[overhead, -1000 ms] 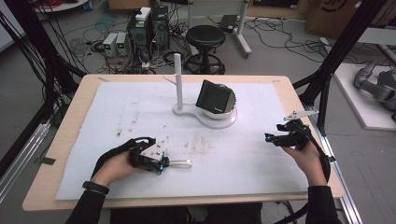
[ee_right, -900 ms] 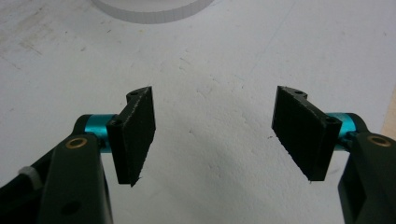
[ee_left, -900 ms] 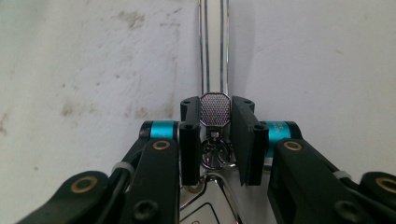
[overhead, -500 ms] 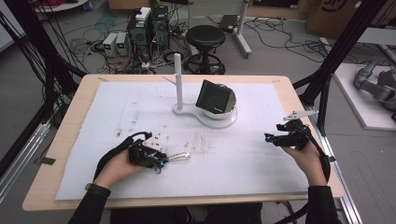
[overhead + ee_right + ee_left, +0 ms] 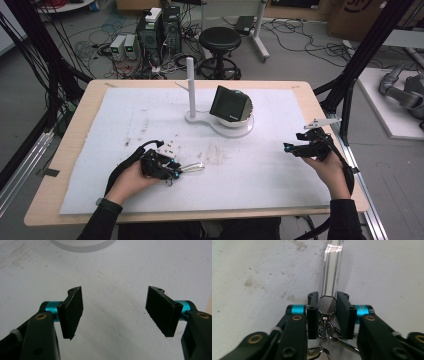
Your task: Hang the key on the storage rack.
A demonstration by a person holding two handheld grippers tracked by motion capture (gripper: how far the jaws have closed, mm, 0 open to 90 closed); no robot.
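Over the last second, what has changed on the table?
Little. The left claw stays shut on the shiny metal piece, and that hand has shifted slightly while keeping it on the white mat. The right claw stays open and empty at the right. The white stand and dark square object have not moved.

wooden table (image 5: 70, 150), stained white mat (image 5: 260, 165)

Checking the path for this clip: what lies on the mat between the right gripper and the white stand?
Nothing. In the high view the white mat is bare between the right gripper and the white stand; the right gripper view shows the same bare mat.
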